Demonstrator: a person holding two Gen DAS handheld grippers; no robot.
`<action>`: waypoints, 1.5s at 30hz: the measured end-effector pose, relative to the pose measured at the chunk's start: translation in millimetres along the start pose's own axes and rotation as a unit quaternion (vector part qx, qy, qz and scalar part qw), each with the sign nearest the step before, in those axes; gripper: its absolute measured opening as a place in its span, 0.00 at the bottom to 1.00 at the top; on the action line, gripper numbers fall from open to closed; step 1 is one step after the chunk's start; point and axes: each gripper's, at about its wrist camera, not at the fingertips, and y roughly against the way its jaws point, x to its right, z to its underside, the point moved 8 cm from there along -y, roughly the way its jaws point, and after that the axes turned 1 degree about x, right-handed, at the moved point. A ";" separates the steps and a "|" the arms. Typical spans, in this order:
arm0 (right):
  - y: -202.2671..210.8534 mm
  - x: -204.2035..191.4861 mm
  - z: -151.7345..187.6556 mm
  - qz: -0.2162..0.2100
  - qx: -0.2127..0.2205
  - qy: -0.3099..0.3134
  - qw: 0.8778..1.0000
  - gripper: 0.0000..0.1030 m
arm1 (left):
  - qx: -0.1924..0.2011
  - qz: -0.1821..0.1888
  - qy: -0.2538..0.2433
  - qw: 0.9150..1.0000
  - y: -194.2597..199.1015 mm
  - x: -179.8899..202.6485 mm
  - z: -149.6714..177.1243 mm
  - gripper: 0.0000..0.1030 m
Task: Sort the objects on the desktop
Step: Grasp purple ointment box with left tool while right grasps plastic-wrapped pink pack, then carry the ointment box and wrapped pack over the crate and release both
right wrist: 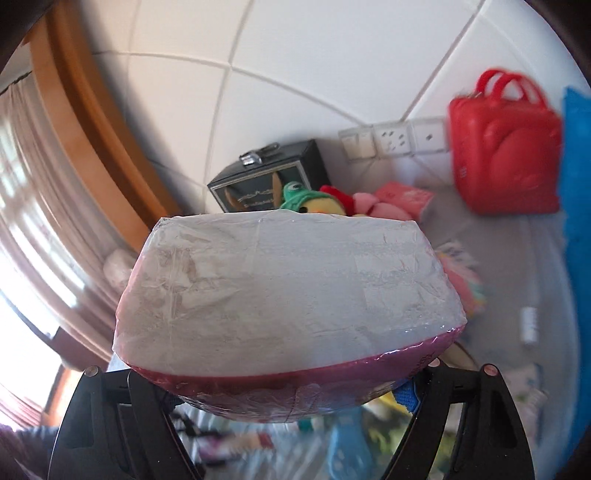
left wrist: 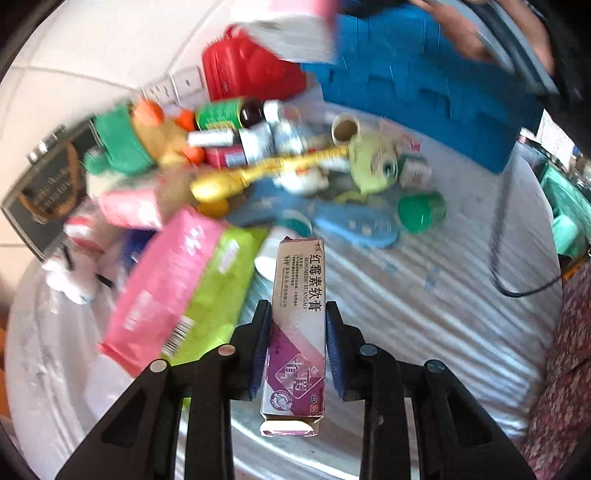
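My left gripper (left wrist: pixel 297 321) is shut on a long purple-and-white ointment box (left wrist: pixel 297 321) and holds it above the striped white table cover (left wrist: pixel 424 314). My right gripper (right wrist: pixel 291 384) is shut on a pink-and-white wrapped tissue pack (right wrist: pixel 288 295), held up in the air and filling most of the right wrist view. That pack also shows at the top of the left wrist view (left wrist: pixel 295 26). A pile of desktop objects lies beyond the ointment box: pink (left wrist: pixel 162 288) and green (left wrist: pixel 218 291) tissue packs, medicine bottles (left wrist: pixel 258 133), a gold toy trumpet (left wrist: pixel 258 171), plush toys (left wrist: pixel 147 136).
A blue crate (left wrist: pixel 424 85) stands at the back right, a red plastic case (left wrist: pixel 251 70) beside it against the tiled wall. A dark box (left wrist: pixel 48 184) stands at the left. A black cable (left wrist: pixel 498 229) runs down the right side. A green-capped jar (left wrist: pixel 421 212) lies near blue slippers (left wrist: pixel 351 225).
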 end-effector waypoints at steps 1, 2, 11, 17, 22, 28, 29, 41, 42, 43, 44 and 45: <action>15.5 1.3 3.8 0.008 0.006 -0.002 1.000 0.82 | 0.009 -0.006 -0.001 1.000 7.6 -1.1 -7.6 0.27; 29.4 1.0 6.1 0.015 0.013 -0.008 1.000 0.82 | 0.023 -0.010 -0.004 1.000 18.2 -1.0 -16.8 0.27; 191.3 20.7 17.9 0.095 0.125 -0.039 0.987 0.82 | 0.155 -0.011 -0.088 0.984 86.2 77.5 -156.0 0.27; 323.3 60.6 12.5 0.148 0.206 -0.051 0.966 0.82 | 0.234 -0.008 -0.109 0.966 121.9 174.8 -277.2 0.27; 418.6 126.9 7.8 0.221 0.225 -0.053 0.947 0.82 | 0.275 -0.010 -0.089 0.957 131.8 255.1 -365.5 0.27; 471.2 215.8 3.8 0.299 0.198 -0.055 0.932 0.82 | 0.253 -0.064 -0.018 0.965 88.4 306.9 -454.9 0.27; 477.2 226.1 5.8 0.299 0.195 -0.058 0.932 0.82 | 0.242 -0.079 -0.012 0.967 76.5 311.5 -466.6 0.27; 494.3 296.1 5.5 0.297 0.194 -0.093 0.930 0.95 | 0.203 -0.167 0.028 0.964 46.1 332.8 -497.5 0.73; 498.1 303.8 2.8 0.301 0.199 -0.103 0.927 1.00 | 0.209 -0.174 0.034 0.962 50.0 332.8 -496.9 0.77; 500.5 307.6 1.2 0.302 0.202 -0.108 0.925 1.00 | 0.216 -0.179 0.039 0.959 53.4 331.4 -498.3 0.78; 503.6 309.5 -0.1 0.302 0.207 -0.113 0.924 1.00 | 0.216 -0.181 0.042 0.958 54.8 331.5 -498.5 0.78; 505.1 309.0 -1.5 0.302 0.209 -0.111 0.924 1.00 | 0.214 -0.182 0.045 0.959 54.8 330.1 -499.0 0.78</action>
